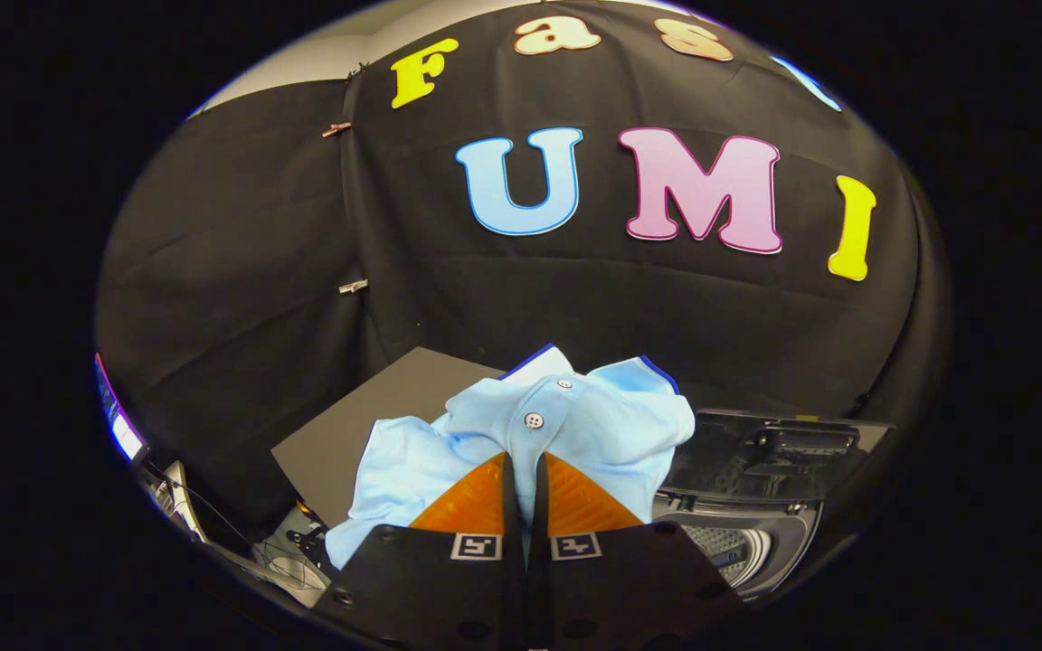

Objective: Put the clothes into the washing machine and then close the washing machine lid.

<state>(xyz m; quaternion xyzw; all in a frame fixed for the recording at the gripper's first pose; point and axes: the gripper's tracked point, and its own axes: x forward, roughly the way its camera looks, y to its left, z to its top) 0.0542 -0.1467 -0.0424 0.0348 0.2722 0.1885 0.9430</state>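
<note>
A light blue polo shirt (pixel 575 425) with white buttons and a dark blue collar edge hangs bunched at my gripper (pixel 525 459). Both fingers are pressed together on its fabric near the button placket, and the shirt is lifted off the surface, draping to the left and ahead of the fingers. To the right and below the fingers stands the washing machine (pixel 747 542), its drum opening showing. The machine's lid (pixel 783 448) stands raised behind the opening.
A dark flat tabletop (pixel 367 425) lies beyond and to the left of the shirt. Cables and small gear (pixel 290 556) lie on the floor to the lower left. The black cloth wall closes the space behind.
</note>
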